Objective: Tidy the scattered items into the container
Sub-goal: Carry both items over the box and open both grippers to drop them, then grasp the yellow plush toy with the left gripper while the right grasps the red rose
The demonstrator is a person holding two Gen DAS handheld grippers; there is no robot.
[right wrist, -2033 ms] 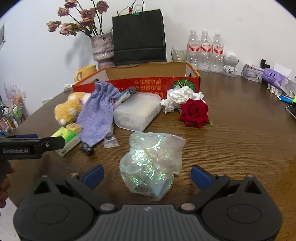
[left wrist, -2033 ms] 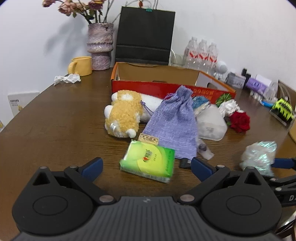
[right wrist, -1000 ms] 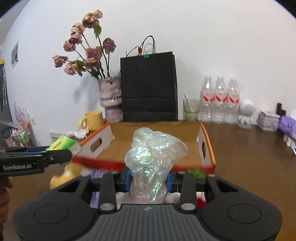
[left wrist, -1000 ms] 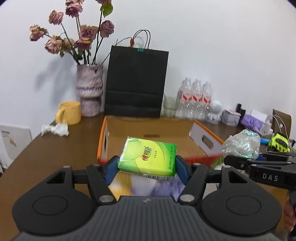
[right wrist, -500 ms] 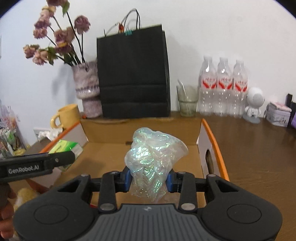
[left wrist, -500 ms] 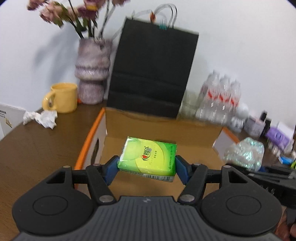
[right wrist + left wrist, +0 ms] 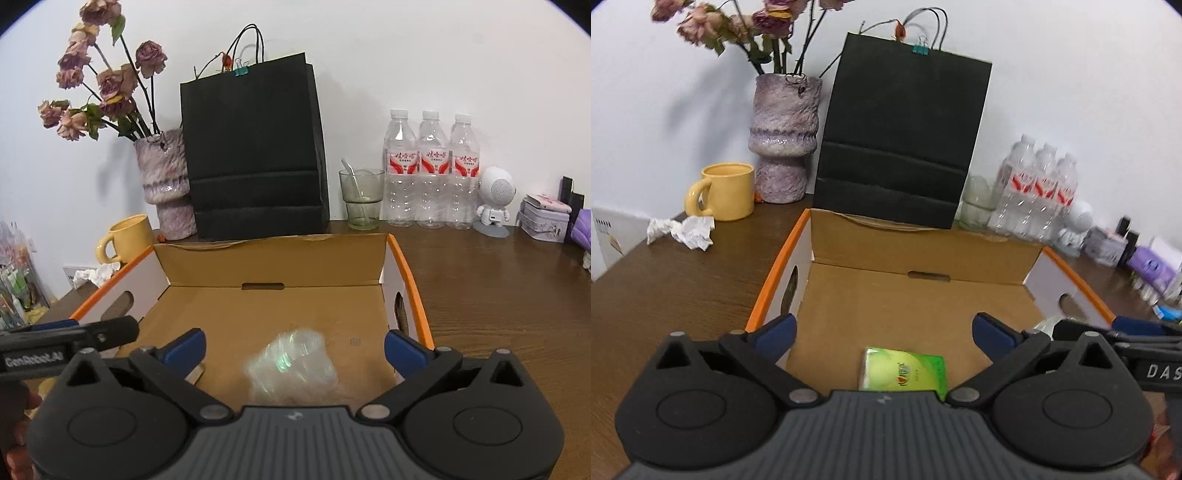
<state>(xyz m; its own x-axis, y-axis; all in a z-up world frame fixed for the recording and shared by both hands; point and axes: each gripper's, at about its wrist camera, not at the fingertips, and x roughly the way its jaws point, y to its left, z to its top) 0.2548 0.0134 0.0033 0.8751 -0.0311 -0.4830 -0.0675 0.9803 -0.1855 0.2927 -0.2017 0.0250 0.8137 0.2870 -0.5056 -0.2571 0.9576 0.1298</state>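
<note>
Left wrist view, cardboard box (image 7: 979,258) holding green tissue pack (image 7: 905,373), left gripper (image 7: 882,332) jaws opening, nothing gripped; right wrist view, right gripper (image 7: 295,349) jaws opening, iridescent wrapper (image 7: 291,365) loose in box

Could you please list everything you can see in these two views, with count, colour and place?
cardboard box: one, brown with orange rim, centre of table
tissue pack: one, green, in the box
plastic wrap: one, clear iridescent, blurred, in the box
paper bag: one, black, behind the box
vase: one, purple, holding dried flowers, left of bag
mug: one, yellow, by vase
crumpled paper: one, white, near mug
glass: one, greenish, right of bag
water bottles: three, clear
figurine: one, white
tin: one, grey
table: one, brown
left gripper: black, blue pads, jaws opening
right gripper: same, jaws opening
</note>
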